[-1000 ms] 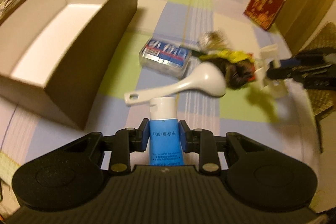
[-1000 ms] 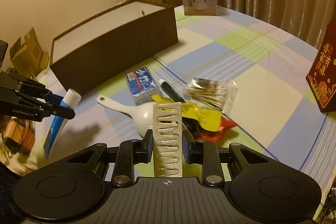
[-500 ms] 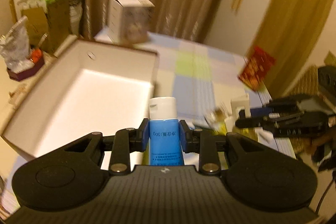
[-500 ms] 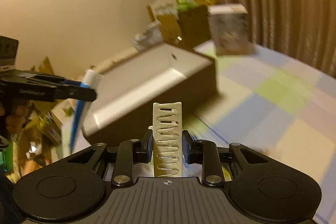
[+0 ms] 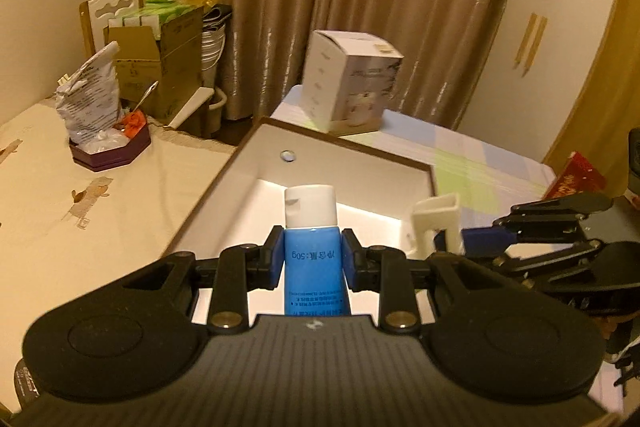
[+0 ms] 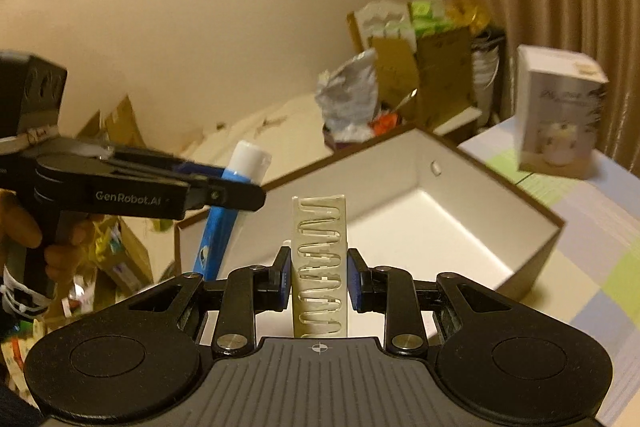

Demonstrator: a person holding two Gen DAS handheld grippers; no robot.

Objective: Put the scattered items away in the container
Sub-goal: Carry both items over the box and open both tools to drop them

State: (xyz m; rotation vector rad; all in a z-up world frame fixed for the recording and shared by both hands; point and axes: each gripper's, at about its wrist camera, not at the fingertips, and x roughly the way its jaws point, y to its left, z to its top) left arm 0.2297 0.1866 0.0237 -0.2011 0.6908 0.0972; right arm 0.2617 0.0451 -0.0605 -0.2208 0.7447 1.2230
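Observation:
My left gripper [image 5: 312,255] is shut on a blue tube with a white cap [image 5: 311,227] and holds it above the near end of the open brown box [image 5: 360,183], whose white inside holds nothing I can see. My right gripper [image 6: 318,277] is shut on a cream box of paper clips [image 6: 320,259], held above the same box [image 6: 440,223]. In the right wrist view the left gripper [image 6: 224,193] and the tube [image 6: 224,215] are at the left. In the left wrist view the right gripper [image 5: 460,239] and the clip box [image 5: 438,223] are at the right.
A white carton [image 5: 348,83] stands on the checked tablecloth [image 5: 480,159] behind the box. A cream-covered table [image 5: 60,195] with a foil bag in a purple tray [image 5: 108,143] lies to the left. A red packet [image 5: 576,179] is at the right. Cardboard boxes [image 5: 160,67] and curtains are behind.
Both grippers have lifted from the pile of items and moved over the open box with their items still held. The scattered items have left both views.

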